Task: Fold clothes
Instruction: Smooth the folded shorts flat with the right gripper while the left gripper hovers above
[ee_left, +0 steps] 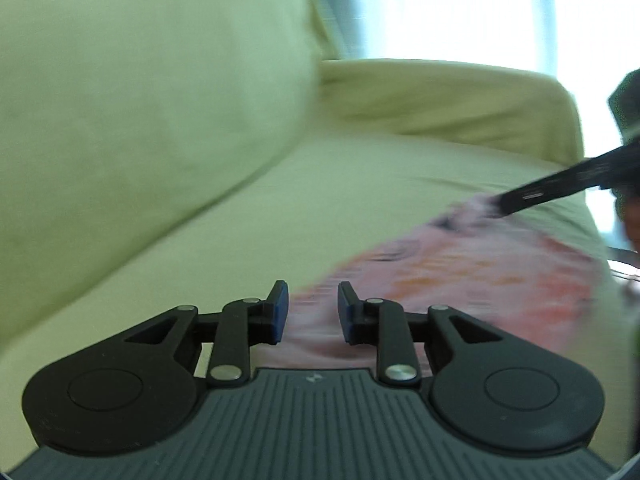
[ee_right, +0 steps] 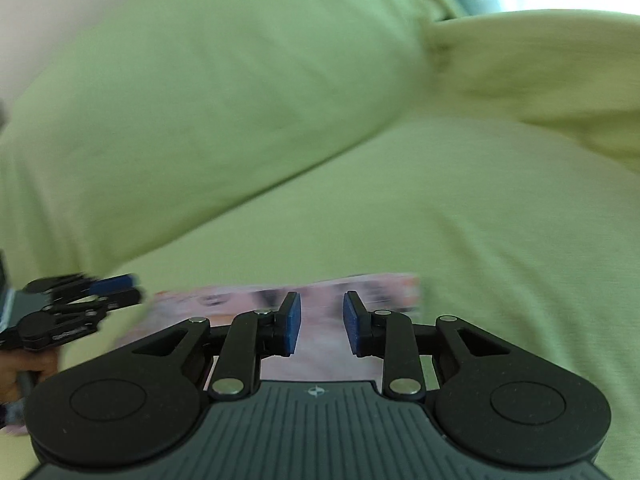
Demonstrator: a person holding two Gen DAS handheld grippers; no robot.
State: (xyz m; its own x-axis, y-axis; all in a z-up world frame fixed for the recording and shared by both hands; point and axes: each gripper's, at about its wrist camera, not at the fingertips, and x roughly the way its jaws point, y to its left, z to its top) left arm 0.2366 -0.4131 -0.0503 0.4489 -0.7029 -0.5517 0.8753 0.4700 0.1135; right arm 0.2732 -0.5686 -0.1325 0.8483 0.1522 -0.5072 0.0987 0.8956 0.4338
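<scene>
A pink garment with orange print (ee_left: 460, 276) lies flat on the green sofa seat (ee_left: 280, 220). My left gripper (ee_left: 313, 312) is open and empty just above the garment's near left part. My right gripper (ee_right: 319, 326) is open and empty over the garment (ee_right: 320, 300), near its far edge. The right gripper's fingers (ee_left: 560, 184) show in the left wrist view at the garment's far end. The left gripper (ee_right: 112, 292) shows in the right wrist view at the garment's left end. Both views are motion-blurred.
A green back cushion (ee_left: 140, 100) rises to the left of the seat (ee_right: 480, 220). A green armrest (ee_left: 440, 96) closes the far end. A bright window (ee_left: 460, 8) is behind the sofa. A hand (ee_right: 24, 364) holds the left gripper's handle.
</scene>
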